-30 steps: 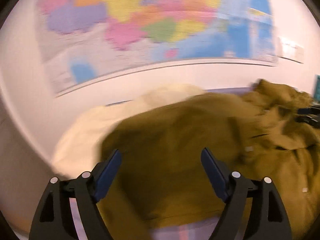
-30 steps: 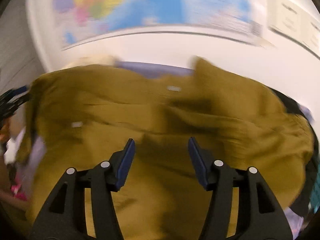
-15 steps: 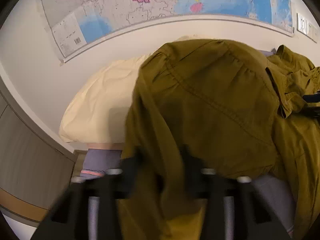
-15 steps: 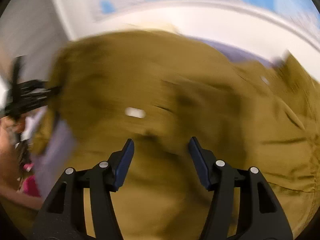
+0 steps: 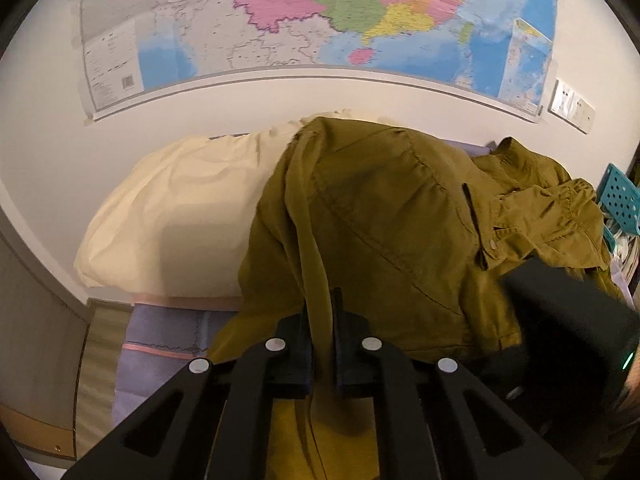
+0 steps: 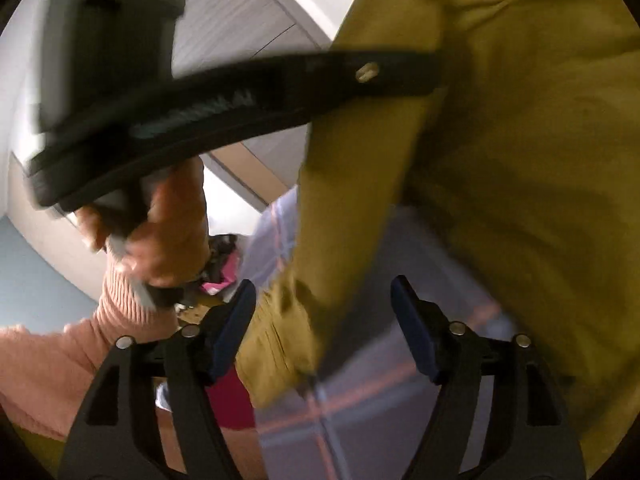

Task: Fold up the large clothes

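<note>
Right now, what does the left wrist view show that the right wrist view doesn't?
Left wrist only: the wall map, the cream pillow, and the left gripper shut on a fold of the olive jacket.

Right wrist only: the right gripper open, and the person's left hand in a pink sleeve.

Both: the jacket and the purple bedsheet.
</note>
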The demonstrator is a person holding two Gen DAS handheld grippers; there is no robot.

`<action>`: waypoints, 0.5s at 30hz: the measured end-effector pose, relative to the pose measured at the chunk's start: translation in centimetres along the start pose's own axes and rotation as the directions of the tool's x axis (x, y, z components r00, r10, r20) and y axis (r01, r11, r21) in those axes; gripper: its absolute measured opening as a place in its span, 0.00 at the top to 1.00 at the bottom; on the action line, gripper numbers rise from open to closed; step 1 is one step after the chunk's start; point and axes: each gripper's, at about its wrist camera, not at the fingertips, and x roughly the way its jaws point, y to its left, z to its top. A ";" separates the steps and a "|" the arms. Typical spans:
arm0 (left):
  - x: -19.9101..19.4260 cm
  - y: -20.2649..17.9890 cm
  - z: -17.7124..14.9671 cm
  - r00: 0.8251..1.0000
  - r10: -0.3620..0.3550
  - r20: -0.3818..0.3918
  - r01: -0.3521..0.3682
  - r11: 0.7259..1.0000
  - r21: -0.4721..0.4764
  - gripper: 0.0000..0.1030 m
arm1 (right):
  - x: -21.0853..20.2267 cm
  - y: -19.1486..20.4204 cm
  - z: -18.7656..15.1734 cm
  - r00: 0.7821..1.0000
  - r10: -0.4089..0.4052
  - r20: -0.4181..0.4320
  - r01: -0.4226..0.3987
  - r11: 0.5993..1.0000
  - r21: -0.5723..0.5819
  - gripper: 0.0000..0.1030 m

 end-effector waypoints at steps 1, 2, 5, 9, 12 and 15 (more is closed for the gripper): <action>0.0 -0.2 0.1 1.000 -0.012 -0.004 0.012 1.000 0.003 0.94 | 0.3 0.2 0.1 1.000 0.027 -0.010 -0.027 1.000 0.004 0.90; -0.1 -0.6 0.4 1.000 -0.026 -0.008 0.026 1.000 0.007 0.94 | -0.2 0.8 0.1 0.999 0.034 -0.001 -0.034 0.999 -0.020 0.96; -1.3 -1.8 1.5 0.998 -0.066 0.017 0.066 0.998 0.013 0.90 | -4.5 2.4 -0.1 0.998 0.046 0.048 -0.042 0.996 -0.082 0.96; -4.8 -4.6 4.4 0.962 -0.238 0.136 0.231 0.971 0.066 0.68 | -15.8 4.0 -0.2 0.982 0.009 0.187 0.017 0.990 -0.136 0.97; -7.5 -7.1 6.6 0.897 -0.379 0.228 0.359 0.925 0.123 0.51 | -23.8 3.6 -1.2 0.955 -0.129 0.266 0.159 0.983 -0.095 0.97; -8.8 -9.2 7.9 0.853 -0.416 0.316 0.383 0.909 0.163 0.37 | -31.0 3.0 -3.4 0.892 -0.345 0.293 0.362 0.932 -0.007 0.97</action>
